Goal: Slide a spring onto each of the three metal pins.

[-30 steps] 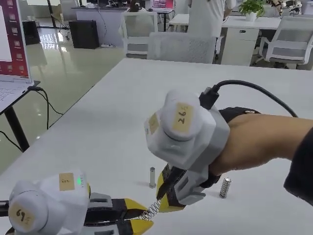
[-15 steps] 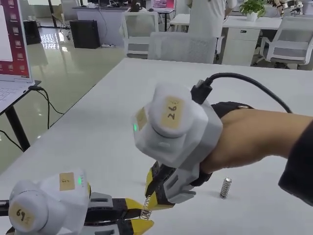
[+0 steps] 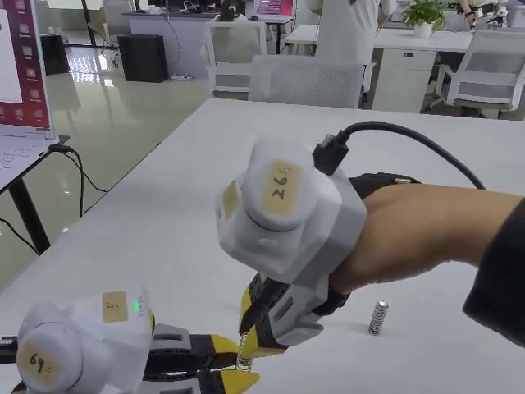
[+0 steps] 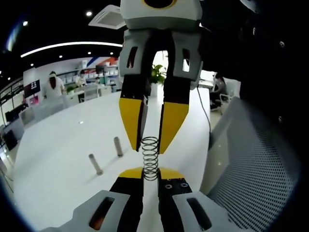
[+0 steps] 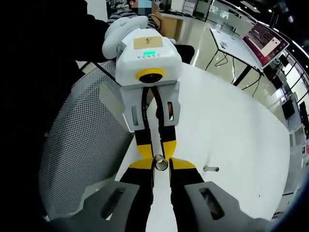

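Note:
A small steel spring (image 4: 150, 158) is held between both grippers. My left gripper (image 4: 150, 173) is shut on its lower end. My right gripper (image 4: 151, 143) comes in from above with its yellow tips pressed on the upper coils. The right gripper view looks at the spring (image 5: 161, 163) end-on between my right gripper (image 5: 161, 165) tips, with the left gripper (image 5: 157, 147) opposite. In the head view the spring (image 3: 244, 359) stands where the left gripper (image 3: 236, 368) meets the right gripper (image 3: 246, 346). Two bare metal pins (image 4: 95, 164) (image 4: 118, 146) stand on the table. Another spring (image 3: 377, 316) stands upright to the right.
The white table (image 3: 205, 189) stretches far ahead. A laptop (image 3: 20, 74) sits on a side desk at the left. Office chairs (image 3: 303, 78) stand past the far edge. A grey mesh chair back (image 4: 256, 159) lies close on the near side.
My right gripper has moved left and down toward the left gripper. The spring, stretched slantwise between the two grippers before, is now short and upright. The bare pin is now hidden behind the right gripper.

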A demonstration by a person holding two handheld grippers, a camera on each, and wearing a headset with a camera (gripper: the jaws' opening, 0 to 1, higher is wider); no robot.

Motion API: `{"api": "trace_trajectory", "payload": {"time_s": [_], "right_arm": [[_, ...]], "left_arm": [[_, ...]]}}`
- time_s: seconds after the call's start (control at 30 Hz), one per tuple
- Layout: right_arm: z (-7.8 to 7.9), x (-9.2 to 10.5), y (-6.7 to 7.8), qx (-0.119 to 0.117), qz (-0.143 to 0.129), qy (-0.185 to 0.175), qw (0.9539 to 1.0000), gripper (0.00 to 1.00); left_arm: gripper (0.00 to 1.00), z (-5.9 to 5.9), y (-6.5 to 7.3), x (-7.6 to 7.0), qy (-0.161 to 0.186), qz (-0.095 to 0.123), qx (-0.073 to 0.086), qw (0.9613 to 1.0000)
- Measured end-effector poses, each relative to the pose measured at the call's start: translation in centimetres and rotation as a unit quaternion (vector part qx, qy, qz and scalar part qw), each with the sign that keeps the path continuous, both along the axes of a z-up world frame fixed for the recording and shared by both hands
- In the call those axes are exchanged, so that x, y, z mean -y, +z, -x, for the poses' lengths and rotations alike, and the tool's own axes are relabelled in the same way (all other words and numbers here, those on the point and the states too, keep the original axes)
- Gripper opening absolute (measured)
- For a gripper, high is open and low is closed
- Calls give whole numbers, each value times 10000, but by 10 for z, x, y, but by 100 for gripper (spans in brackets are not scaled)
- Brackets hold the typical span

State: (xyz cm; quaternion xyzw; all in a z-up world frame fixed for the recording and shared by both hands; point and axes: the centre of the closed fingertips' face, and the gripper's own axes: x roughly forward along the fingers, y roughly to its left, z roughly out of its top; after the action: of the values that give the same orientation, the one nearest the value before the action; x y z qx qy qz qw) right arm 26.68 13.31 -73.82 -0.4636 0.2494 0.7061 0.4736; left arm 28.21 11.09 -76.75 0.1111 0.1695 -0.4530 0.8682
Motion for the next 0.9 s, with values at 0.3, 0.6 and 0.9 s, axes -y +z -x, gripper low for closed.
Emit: {"api": "trace_trajectory", "payload": {"time_s": [0.3,0.6,0.9], "right_arm": [[2,3,-6,-185,124,-156,9996,12],[4,4,-13,-227,180,-195,9994,11],[6,6,-17,-281,309,-206,9989,9]], "left_arm": [[2,0,1,0,-12,7,19,10000],[2,1,2,2,-27,35,50,10000],[3,4,2,5,-114,-28,84,9999]]}}
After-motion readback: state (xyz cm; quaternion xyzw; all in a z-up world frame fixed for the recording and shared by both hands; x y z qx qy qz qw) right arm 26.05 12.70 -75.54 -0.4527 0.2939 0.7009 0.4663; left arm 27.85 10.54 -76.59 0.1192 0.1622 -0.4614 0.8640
